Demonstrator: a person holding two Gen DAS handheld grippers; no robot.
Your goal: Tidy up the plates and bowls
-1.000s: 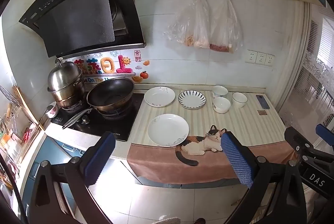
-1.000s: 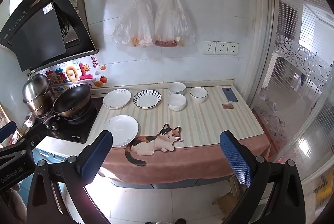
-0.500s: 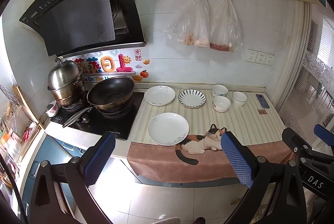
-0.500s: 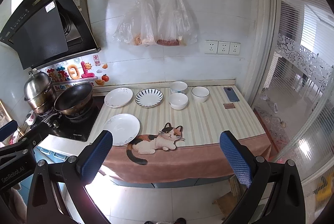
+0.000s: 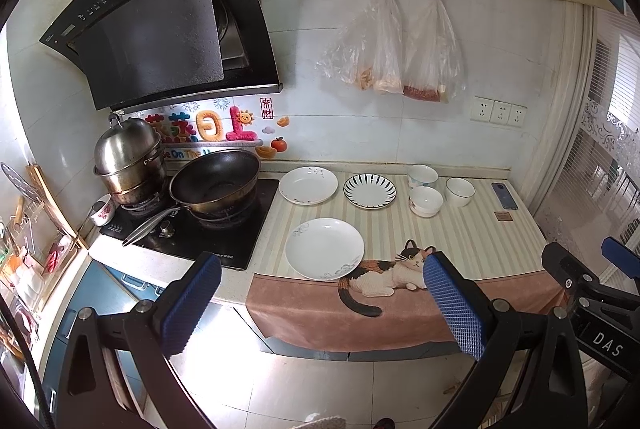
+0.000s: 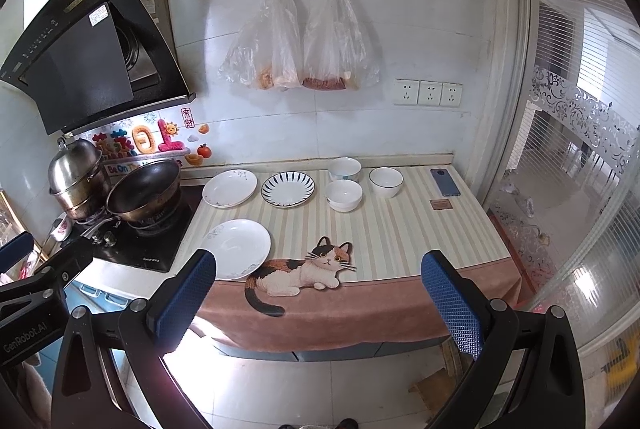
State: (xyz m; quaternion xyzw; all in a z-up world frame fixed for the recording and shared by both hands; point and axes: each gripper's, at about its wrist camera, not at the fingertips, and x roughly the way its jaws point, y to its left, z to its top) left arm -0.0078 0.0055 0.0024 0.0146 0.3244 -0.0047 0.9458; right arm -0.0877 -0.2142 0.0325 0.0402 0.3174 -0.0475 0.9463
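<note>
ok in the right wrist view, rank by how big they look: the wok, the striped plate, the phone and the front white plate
1. Wok
2. Front white plate, though it lies nearest the camera
3. Striped plate
4. Phone

"DAS" on right tool
</note>
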